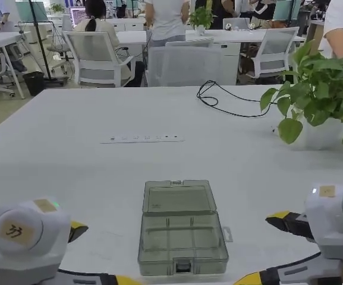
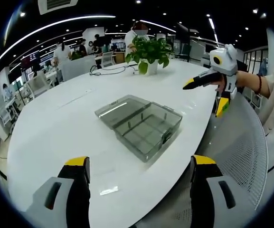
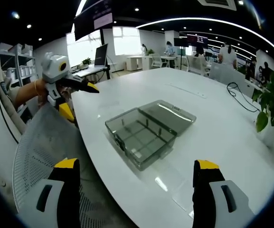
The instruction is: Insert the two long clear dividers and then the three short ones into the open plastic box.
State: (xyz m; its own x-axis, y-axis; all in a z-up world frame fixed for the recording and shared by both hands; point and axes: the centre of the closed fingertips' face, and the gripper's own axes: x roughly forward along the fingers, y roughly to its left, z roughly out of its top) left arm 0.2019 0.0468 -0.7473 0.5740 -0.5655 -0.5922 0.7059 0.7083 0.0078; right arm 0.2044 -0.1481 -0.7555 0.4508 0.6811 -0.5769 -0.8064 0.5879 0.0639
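Note:
The smoky clear plastic box lies open near the table's front edge, its lid folded flat behind it. Thin lines cross its inside; I cannot tell ribs from dividers. It also shows in the left gripper view as the box and in the right gripper view as the box. A faint clear flat piece lies on the table near the box, and a small clear glint lies in front. My left gripper hangs open and empty left of the box. My right gripper hangs open and empty to its right.
A potted plant stands at the back right with a black cable beside it. A white power strip lies mid-table. Office chairs and people are beyond the far edge. The white table runs wide around the box.

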